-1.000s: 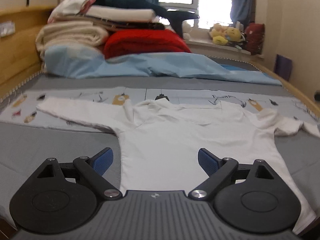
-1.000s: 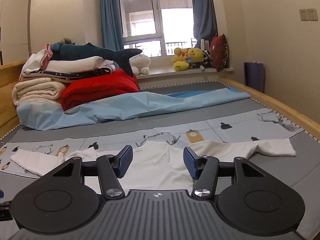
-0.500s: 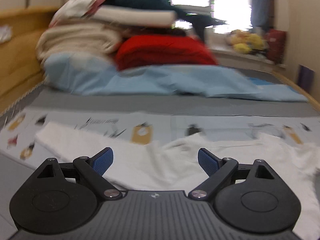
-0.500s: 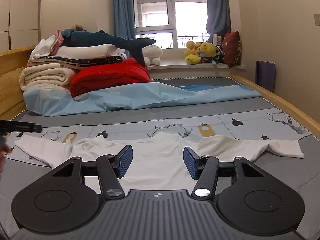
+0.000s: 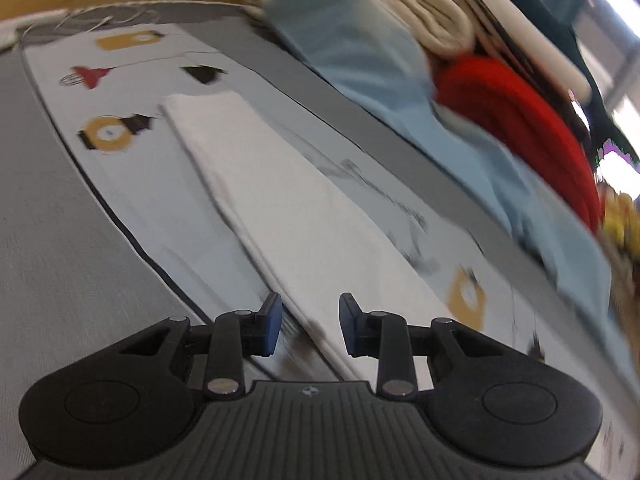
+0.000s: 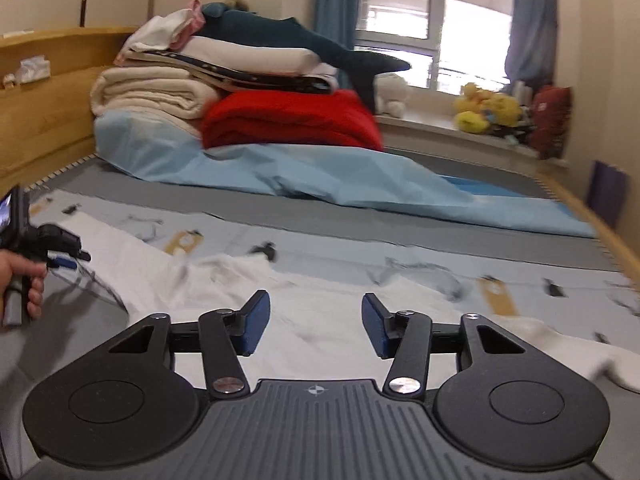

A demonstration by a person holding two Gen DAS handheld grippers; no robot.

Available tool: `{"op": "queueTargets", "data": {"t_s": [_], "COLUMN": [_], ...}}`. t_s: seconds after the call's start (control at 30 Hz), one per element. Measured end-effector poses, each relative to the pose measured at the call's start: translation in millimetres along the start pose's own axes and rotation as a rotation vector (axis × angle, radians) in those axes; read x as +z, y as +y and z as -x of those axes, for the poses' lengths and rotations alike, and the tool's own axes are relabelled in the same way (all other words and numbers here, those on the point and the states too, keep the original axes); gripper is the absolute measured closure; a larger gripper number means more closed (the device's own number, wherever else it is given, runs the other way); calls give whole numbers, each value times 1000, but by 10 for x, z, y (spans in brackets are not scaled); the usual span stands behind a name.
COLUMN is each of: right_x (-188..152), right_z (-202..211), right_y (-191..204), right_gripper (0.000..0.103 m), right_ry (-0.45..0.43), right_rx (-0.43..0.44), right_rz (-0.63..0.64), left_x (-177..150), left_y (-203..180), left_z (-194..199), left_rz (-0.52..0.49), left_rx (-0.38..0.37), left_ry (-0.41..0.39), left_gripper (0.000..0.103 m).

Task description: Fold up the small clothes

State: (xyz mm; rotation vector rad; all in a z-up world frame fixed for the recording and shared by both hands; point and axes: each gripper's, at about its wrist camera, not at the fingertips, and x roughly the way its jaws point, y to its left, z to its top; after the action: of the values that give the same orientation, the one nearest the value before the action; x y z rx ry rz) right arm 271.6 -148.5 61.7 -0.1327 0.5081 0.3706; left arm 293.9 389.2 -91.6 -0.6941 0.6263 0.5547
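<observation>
Two grippers: both jaws closing, pads not yet pressing on cloth.
Left gripper: narrow gap over the sleeve.
Right gripper: wider gap above the white shirt.
Shirt place: flat on the bed sheet.

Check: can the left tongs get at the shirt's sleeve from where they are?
Probably yes. The left tongs are closing low over the white sleeve, whose edge lies between the pads, not yet pinched. Nothing sits between them; the bedding pile lies well beyond.

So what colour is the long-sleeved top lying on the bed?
White, clearest in the right wrist view.
</observation>
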Motion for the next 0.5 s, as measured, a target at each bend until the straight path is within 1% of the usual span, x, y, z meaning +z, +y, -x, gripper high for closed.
{"op": "queueTargets", "data": {"t_s": [0.07,0.17,0.27,0.33,0.37,0.4,0.43,0.5], "right_x": [63,43,9,-51,-90,-137,-179,-241], "right_z": [-247,-519,-716,-814,-860,-891,-927,-1003], "right_y": [59,102,116,96,96,97,98,88], "right_gripper": [55,57,58,58,58,58,58,58], "right_ry": [-9,-4,54,97,115,130,149,206], "right_rx": [15,21,-1,26,29,23,13,-1], "right_rz": [5,7,-12,-43,-43,-34,-25,-24], "left_x": [153,315,369,398,404,411,415,433], "left_y": [225,443,509,494,478,457,432,412], "left_z": [-125,-323,-476,-546,-567,-576,-576,-528], "left_rz": [77,175,199,184,171,153,139,153], "left_rx": [-20,-43,-64,-69,-67,-56,-31,-5], "left_ry": [-4,1,-12,-28,-33,-36,-31,-29], "left_gripper": [69,69,69,69,72,80,100,100]}}
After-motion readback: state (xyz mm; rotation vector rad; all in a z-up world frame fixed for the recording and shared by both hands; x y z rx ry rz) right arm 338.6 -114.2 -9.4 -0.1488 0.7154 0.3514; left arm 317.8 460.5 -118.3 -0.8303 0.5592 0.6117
